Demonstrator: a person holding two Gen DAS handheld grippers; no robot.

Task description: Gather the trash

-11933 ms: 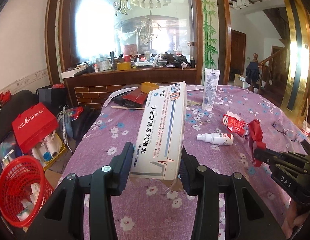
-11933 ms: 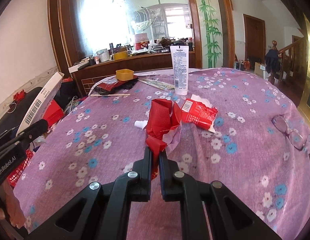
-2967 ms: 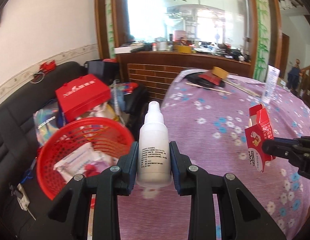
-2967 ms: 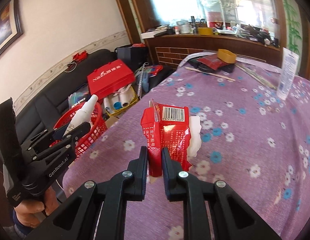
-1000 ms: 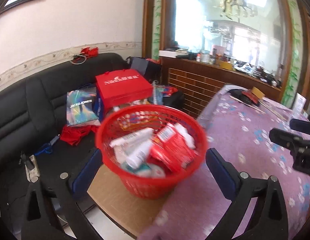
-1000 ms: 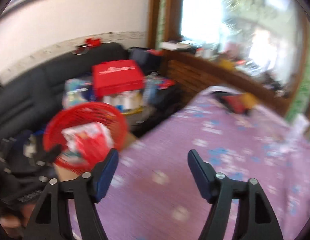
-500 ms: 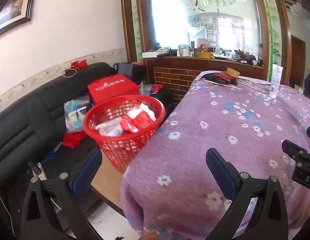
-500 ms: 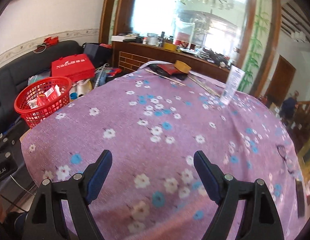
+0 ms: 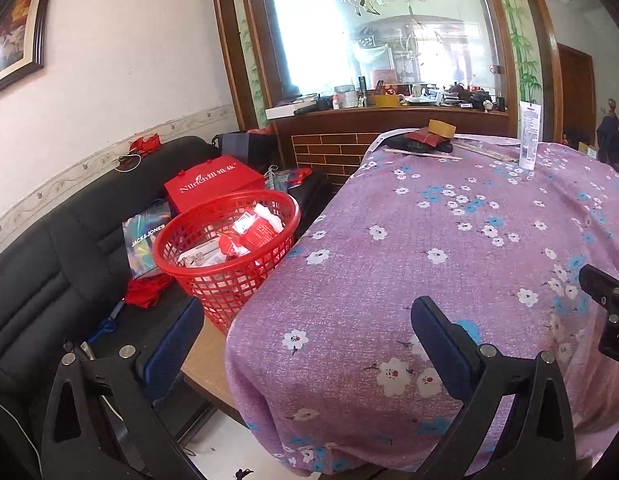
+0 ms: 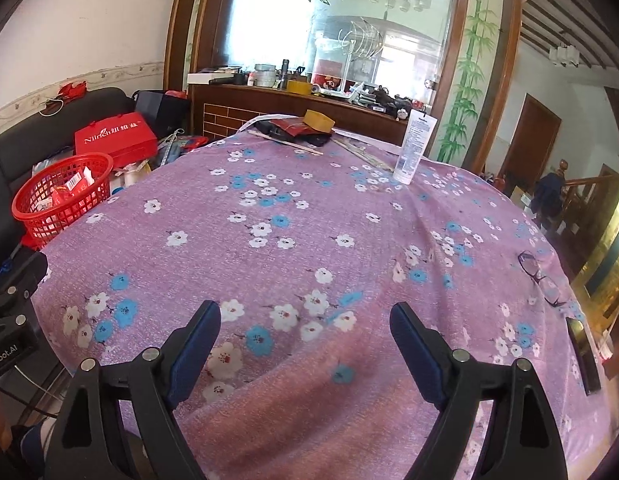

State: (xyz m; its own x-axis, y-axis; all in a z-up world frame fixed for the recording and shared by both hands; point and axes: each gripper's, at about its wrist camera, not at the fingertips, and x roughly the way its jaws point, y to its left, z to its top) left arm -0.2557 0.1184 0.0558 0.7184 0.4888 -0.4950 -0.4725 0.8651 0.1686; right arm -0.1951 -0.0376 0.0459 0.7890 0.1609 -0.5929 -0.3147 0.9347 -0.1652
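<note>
Both the left gripper [image 9: 305, 334] and right gripper [image 10: 305, 334] gape wide and empty, the right's jaws having just been opening. The red basket [image 9: 229, 242], left of frame centre beside the purple tablecloth [image 9: 449, 248], holds the trash [image 9: 245, 236].

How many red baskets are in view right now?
1. The red basket sits beside the table, off its left edge, in front of the black sofa, holding trash. Another could be hidden out of frame.

Basket [image 9: 229, 240] lower contents hidden, phone [image 10: 583, 354] cut at edge
</note>
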